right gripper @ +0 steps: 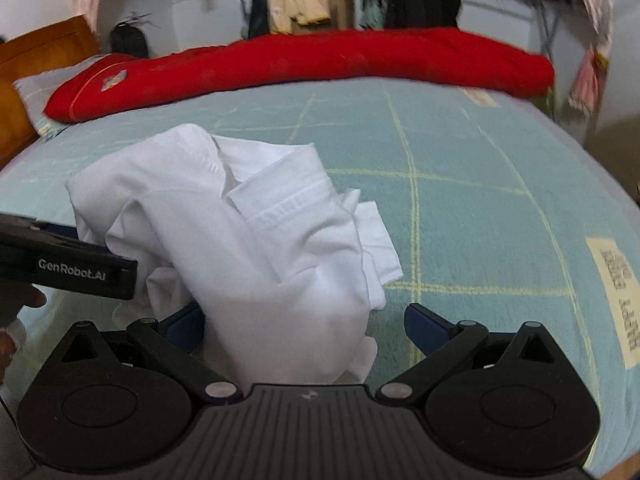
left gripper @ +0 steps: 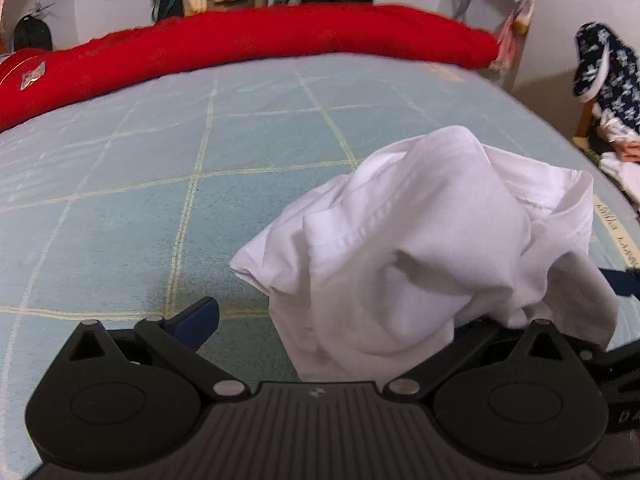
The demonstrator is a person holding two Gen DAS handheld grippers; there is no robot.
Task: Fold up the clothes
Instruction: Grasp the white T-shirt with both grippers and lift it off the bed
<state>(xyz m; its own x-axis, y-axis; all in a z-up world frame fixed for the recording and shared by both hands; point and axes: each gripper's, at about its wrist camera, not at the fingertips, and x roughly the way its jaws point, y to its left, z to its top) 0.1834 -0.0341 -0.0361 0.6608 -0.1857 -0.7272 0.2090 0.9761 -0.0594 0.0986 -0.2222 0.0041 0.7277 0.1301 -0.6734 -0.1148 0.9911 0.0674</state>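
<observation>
The white shirt [left gripper: 424, 248] lies crumpled on the bed [left gripper: 160, 168], no fold showing. My left gripper [left gripper: 332, 320] and right gripper [right gripper: 304, 322] stand wide open around its near edge, gripping nothing.

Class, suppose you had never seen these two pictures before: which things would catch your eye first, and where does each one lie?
First the crumpled white garment, heaped on the pale blue checked bedsheet directly in front of both open grippers, the left gripper and the right gripper. Next the bright red quilt, stretched along the far edge of the bed. Hanging clothes crowd the wall behind it.
</observation>
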